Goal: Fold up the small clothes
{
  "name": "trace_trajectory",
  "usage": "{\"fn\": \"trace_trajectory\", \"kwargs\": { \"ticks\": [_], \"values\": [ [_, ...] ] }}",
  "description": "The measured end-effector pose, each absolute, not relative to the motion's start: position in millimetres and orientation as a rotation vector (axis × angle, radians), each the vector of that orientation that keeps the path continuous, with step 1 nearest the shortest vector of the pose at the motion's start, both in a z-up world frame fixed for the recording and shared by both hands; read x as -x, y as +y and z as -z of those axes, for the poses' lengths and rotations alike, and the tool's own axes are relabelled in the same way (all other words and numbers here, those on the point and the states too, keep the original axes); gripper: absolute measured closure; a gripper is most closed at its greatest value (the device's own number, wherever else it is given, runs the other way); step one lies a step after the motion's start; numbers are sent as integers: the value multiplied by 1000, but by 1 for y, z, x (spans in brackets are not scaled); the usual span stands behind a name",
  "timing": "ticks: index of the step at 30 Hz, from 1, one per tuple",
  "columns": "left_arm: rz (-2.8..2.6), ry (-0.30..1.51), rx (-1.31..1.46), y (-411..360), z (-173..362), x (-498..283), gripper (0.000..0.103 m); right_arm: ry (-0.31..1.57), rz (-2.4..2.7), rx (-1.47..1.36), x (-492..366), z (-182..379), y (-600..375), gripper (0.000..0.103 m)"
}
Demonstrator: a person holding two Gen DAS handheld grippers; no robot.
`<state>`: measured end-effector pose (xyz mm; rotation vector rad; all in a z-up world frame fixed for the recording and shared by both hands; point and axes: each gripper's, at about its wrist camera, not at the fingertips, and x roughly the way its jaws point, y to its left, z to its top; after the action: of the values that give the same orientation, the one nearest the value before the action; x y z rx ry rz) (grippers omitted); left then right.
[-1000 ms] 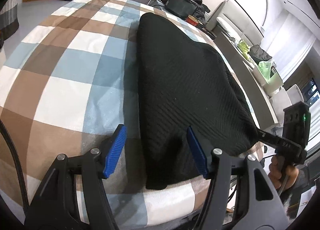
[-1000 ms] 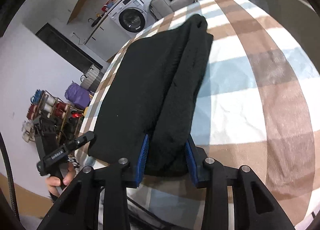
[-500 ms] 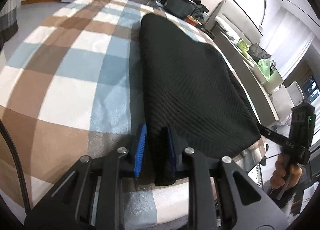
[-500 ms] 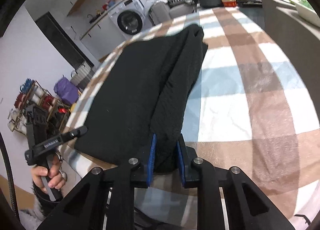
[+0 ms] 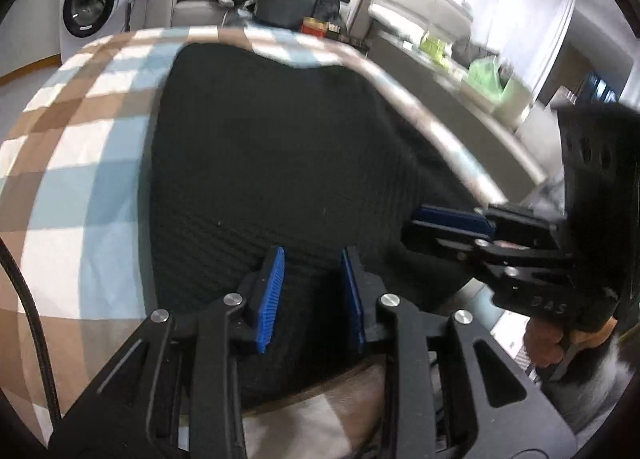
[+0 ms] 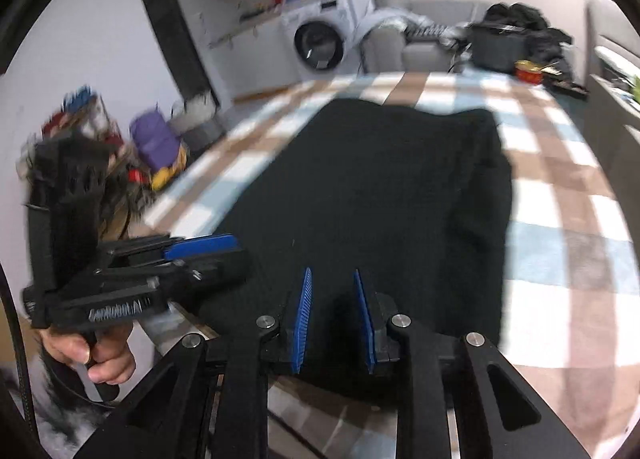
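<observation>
The checked cloth (image 5: 80,163) covers the worktop and shows bare on both sides of the garment and beyond its far edge. The black ribbed knit garment (image 5: 280,147) lies down the middle, its near hem raised off the worktop's front edge. The left gripper (image 5: 312,295) has its jaws opening, yet the blue pads pinch the near hem. The right gripper (image 6: 334,319) has its jaws narrowly set and clamped on the same hem, further along.
</observation>
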<state>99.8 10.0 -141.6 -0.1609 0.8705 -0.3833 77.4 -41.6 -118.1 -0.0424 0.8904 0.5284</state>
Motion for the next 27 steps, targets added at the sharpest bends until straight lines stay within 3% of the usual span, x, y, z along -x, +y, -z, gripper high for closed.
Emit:
{"fn": "trace_trajectory", "kwargs": {
  "ticks": [7,13,20,27],
  "values": [
    [389,850,217,38,149,-79,78,858,-422,201,-69,131,-54,81],
    [369,852,207,42,140,-77,77,866,-349,167,-66,124,-85,77],
    [377,834,210,29,133,-114,75,804,-413,166,-87,114,-41,76],
    [367,868,239,48,147,-118,75,857,-403,243,-113,141,-27,77]
  ]
}}
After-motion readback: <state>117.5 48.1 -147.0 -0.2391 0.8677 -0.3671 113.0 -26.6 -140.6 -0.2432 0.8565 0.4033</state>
